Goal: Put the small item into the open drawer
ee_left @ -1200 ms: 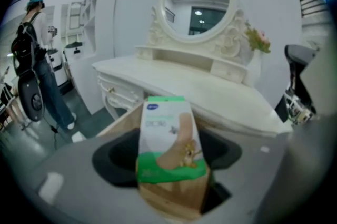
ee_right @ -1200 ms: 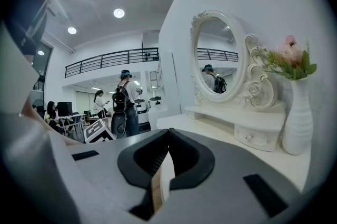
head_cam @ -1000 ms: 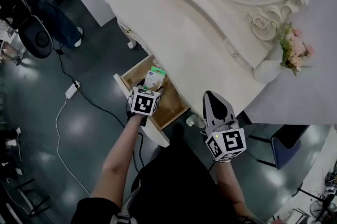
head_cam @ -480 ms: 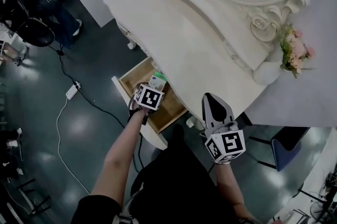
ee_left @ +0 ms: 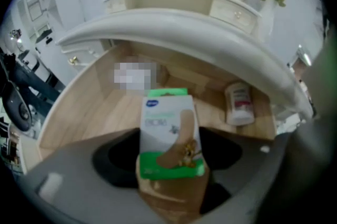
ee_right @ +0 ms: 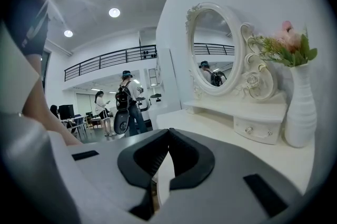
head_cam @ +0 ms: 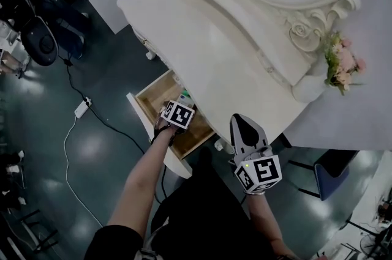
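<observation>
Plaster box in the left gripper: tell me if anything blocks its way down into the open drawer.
Nothing visible does. The left gripper holds the plaster box over bare wood of the drawer; the small bottle lies off to one side.

Dim head view, glare on the floor (head_cam: 90,145); gripper views bend at dark edges, foreground blurred.

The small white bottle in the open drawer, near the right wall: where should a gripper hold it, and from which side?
Probably across its labelled middle, where the white bottle is round and narrow. Come from above and the front: the tabletop overhangs behind it, and the drawer wall is close on its right. The left gripper is shut on the plaster box.
</observation>
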Motion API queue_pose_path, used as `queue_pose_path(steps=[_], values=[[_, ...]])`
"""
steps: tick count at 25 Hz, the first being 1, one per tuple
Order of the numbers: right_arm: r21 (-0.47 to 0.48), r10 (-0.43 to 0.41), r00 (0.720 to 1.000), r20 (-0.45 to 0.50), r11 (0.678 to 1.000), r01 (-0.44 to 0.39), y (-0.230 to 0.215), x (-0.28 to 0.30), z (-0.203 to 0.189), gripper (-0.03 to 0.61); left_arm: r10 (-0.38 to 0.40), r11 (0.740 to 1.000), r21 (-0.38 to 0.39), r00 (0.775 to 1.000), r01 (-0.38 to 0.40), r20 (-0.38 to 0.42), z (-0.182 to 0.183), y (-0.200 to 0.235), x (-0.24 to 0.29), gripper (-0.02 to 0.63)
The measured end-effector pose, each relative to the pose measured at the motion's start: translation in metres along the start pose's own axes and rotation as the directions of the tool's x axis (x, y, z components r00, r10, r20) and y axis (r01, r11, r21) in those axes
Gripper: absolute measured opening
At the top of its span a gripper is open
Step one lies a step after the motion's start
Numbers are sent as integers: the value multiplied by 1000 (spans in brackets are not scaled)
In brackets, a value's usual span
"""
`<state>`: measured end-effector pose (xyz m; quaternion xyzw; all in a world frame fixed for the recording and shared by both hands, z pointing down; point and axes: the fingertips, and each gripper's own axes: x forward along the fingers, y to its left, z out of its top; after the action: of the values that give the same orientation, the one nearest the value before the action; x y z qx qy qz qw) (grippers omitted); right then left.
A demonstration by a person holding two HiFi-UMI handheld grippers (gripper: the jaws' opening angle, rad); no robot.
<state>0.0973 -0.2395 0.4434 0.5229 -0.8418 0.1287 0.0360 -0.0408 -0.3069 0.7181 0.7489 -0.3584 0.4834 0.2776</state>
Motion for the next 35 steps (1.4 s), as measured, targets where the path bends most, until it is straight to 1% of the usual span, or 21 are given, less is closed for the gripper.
queue_pose_path(steps=[7, 14, 18, 19, 20, 22, 24, 26, 28, 30, 33, 35], values=[[4, 13, 1000, -9, 1000, -13, 3, 2, -2, -3, -3, 1000, 8, 998, 4, -67, -12, -6, 17, 357], [7, 13, 1000, -16, 1000, -13, 2, 2, -4, -3, -3, 1000, 7, 997, 3, -76, -14, -6, 19, 360], [4, 13, 1000, -19, 1000, -13, 2, 2, -4, -3, 3, 1000, 1, 998, -3, -67, -13, -6, 18, 367], [5, 14, 1000, -19, 1000, -14, 3, 2, -4, -3, 2, 1000, -6, 998, -2, -57, -11, -5, 17, 389], [5, 16, 1000, -19, 1000, -15, 4, 3, -3, -3, -2, 1000, -14, 999, 1, -43, -9, -5, 16, 396], [3, 21, 1000, -17, 1000, -21, 6, 3, -3, -3, -8, 1000, -30, 1000, 7, -10, -4, -4, 9, 394], [-1, 27, 1000, -12, 1000, -27, 8, 4, -2, -3, 6, 999, -48, 1000, -5, 21, 2, 1, -3, 393], [-4, 34, 999, -7, 999, -34, 10, 5, 0, -3, 38, 996, -78, 998, -34, 56, 7, 9, -19, 374], [-6, 39, 999, -2, 999, -39, 13, 6, 2, -3, 58, 993, -113, 992, -46, 110, 15, 14, -35, 347], [-8, 42, 999, 2, 999, -42, 15, 6, 2, -3, 69, 989, -144, 980, -42, 185, 25, 17, -50, 295], [-13, 44, 999, 13, 999, -44, 18, 5, 6, -3, 94, 982, -184, 956, -43, 278, 36, 24, -74, 256], [-20, 47, 999, 23, 999, -46, 20, 5, 9, -3, 101, 979, -199, 941, -37, 324, 41, 26, -92, 245]])
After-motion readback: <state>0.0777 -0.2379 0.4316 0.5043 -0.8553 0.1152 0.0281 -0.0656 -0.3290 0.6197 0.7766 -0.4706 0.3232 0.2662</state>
